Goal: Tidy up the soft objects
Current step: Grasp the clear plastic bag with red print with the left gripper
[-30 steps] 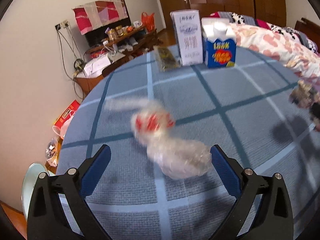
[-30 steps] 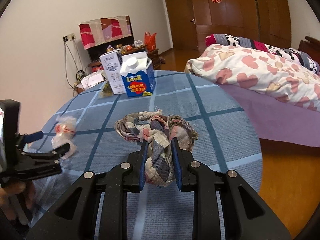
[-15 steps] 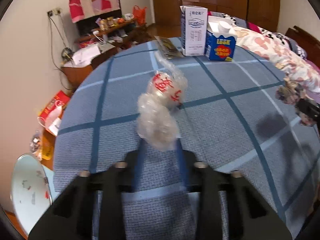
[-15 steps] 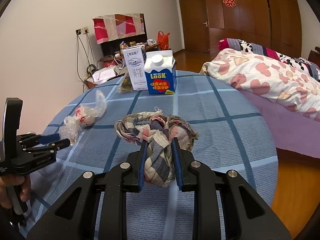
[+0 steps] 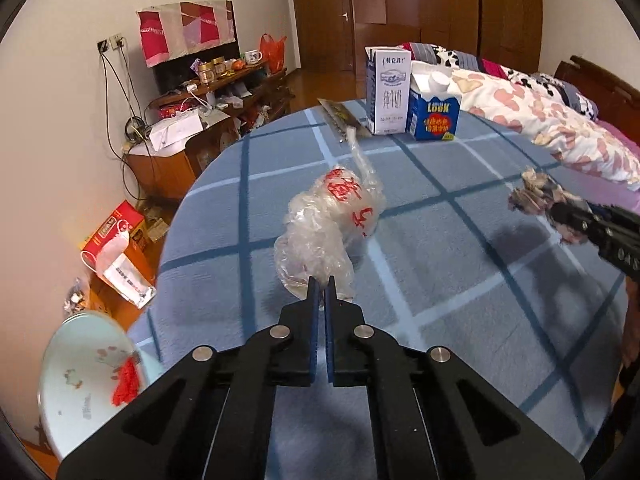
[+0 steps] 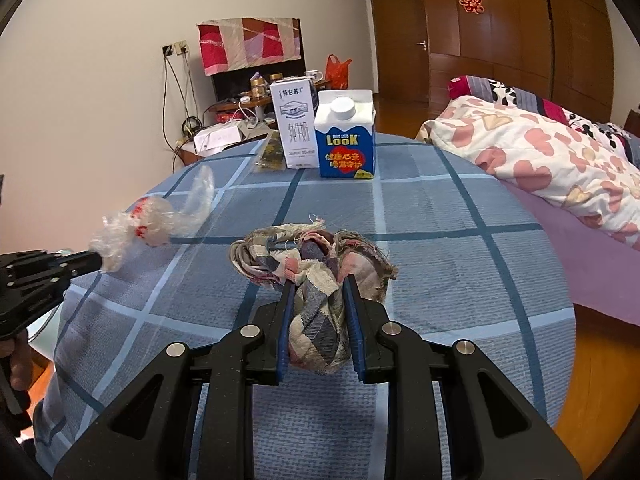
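A crumpled clear plastic bag with red print hangs off the table, pinched at its near end by my left gripper, which is shut on it. From the right wrist view the same plastic bag is held up at the left by the left gripper. A bundled plaid cloth is clamped between the blue pads of my right gripper, above the blue checked tablecloth. The left wrist view shows that cloth at the far right in the right gripper.
A tall white milk carton and a blue LOOK carton stand at the table's far edge, with a dark snack packet beside them. A bed lies to the right. A cluttered cabinet and a round stool sit left.
My left gripper has closed from wide open onto the plastic bag and lifted it off the table. The right gripper has kept its hold on the cloth, raised slightly.
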`<state>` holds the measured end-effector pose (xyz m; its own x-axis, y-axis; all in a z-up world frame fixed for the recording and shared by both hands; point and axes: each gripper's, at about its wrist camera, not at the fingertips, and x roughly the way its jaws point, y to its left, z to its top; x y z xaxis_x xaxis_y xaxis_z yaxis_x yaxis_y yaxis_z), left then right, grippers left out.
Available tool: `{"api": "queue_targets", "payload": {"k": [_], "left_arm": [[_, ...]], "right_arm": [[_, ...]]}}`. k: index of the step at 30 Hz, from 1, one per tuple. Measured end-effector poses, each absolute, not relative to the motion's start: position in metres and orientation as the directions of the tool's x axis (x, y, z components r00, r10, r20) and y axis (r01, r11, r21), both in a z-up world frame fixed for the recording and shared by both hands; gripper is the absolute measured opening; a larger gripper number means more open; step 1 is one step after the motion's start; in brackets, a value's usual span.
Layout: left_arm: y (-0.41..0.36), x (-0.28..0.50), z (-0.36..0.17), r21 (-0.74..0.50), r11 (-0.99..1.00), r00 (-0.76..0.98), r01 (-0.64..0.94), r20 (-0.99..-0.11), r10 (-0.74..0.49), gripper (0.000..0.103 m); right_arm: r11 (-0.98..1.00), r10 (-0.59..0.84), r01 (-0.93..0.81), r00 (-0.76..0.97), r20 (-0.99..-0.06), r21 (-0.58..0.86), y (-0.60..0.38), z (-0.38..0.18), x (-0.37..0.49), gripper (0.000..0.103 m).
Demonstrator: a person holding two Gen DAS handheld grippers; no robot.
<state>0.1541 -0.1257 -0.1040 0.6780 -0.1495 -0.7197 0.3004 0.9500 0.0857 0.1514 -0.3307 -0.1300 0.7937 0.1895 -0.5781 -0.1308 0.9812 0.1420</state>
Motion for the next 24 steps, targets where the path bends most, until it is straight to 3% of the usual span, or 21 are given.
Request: {"api": "queue_targets", "payload": {"k": [2, 3, 4, 5, 8, 10, 21, 23, 24], "left_arm": [[-0.121, 0.149, -0.107, 0.09, 0.952, 0.672, 0.292, -0.727, -0.138, 0.007], [-0.118, 0.148, -0.108, 0.095, 0.955, 0.674, 0.281, -0.728, -0.126, 0.016], [-0.115, 0.147, -0.11, 0.1, 0.957, 0.675, 0.271, -0.728, -0.115, 0.035], [-0.112, 0.146, -0.112, 0.105, 0.96, 0.68, 0.259, -0.725, -0.104, 0.043], [-0.104, 0.149, -0.116, 0.092, 0.968, 0.676, 0.234, -0.73, -0.094, 0.05], [-0.103, 0.151, -0.116, 0.085, 0.972, 0.679, 0.219, -0.729, -0.089, 0.064], [-0.124, 0.162, -0.114, 0.071, 0.969, 0.684, 0.236, -0.721, -0.114, 0.067], [-0.123, 0.169, -0.12, 0.086, 0.969, 0.677, 0.232, -0.73, -0.097, 0.049], [-0.122, 0.172, -0.124, 0.081, 0.968, 0.659, 0.239, -0.746, -0.1, 0.03]], "right_arm": [[0.981, 0.191, -0.135, 0.793, -0.579, 0.139, -0.328, -0.13, 0.151, 0.025], [0.981, 0.192, -0.138, 0.791, -0.58, 0.136, -0.326, -0.131, 0.151, 0.025], [0.981, 0.192, -0.139, 0.79, -0.582, 0.136, -0.326, -0.132, 0.151, 0.025], [0.981, 0.191, -0.138, 0.79, -0.583, 0.135, -0.326, -0.132, 0.151, 0.025], [0.983, 0.179, -0.124, 0.789, -0.588, 0.132, -0.329, -0.133, 0.152, 0.025], [0.985, 0.167, -0.106, 0.79, -0.59, 0.136, -0.335, -0.133, 0.154, 0.025], [0.984, 0.17, -0.109, 0.788, -0.591, 0.138, -0.337, -0.135, 0.153, 0.025], [0.984, 0.174, -0.114, 0.79, -0.588, 0.139, -0.335, -0.134, 0.152, 0.025], [0.983, 0.177, -0.117, 0.79, -0.586, 0.14, -0.334, -0.134, 0.152, 0.025]]}}
